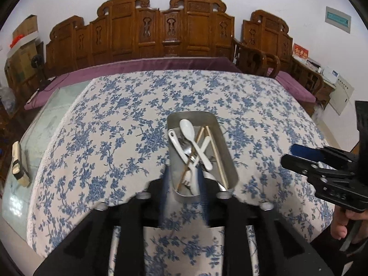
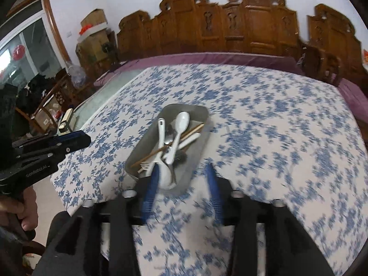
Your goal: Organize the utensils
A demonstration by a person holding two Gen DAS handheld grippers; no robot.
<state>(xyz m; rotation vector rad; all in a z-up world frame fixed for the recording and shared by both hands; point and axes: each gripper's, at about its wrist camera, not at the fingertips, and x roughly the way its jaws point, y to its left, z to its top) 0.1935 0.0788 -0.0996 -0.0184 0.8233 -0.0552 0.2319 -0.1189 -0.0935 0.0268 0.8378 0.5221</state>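
Nearest the left wrist camera, the left gripper (image 1: 184, 197) fills the 6 o'clock edge, its two blue-padded fingers spread and blurred. They straddle the near end of a metal tray (image 1: 226, 148) without visibly pinching it. In the right wrist view, the right gripper (image 2: 182, 192) sits at 6 o'clock too, fingers spread and empty. Its left finger crosses the tray's near end; its right finger hangs over the cloth (image 2: 276, 115) just outside the tray.

The tray lies near the middle of a table covered in blue-flowered cloth. All the utensils in sight lie inside it in a loose, crossed pile: a white spoon (image 1: 186, 126) with its bowl toward 12 o'clock, a white ladle handle (image 1: 174, 141) at its 9 o'clock side, brown chopsticks (image 1: 214, 148) along the 3 o'clock wall, a white fork (image 1: 187, 181) at the near end, and grey metal cutlery underneath. None lies on the cloth.

From the left view, the right gripper shows at 3 o'clock, held by a hand (image 1: 342, 227). A block (image 1: 19, 161) rests at 9 o'clock on bare glass.

Both grippers point at the tray's near end, likely because the work centres there. Gathered pieces could mean collecting is done; the tangle could equally mean sorting remains. The pictures fit either.
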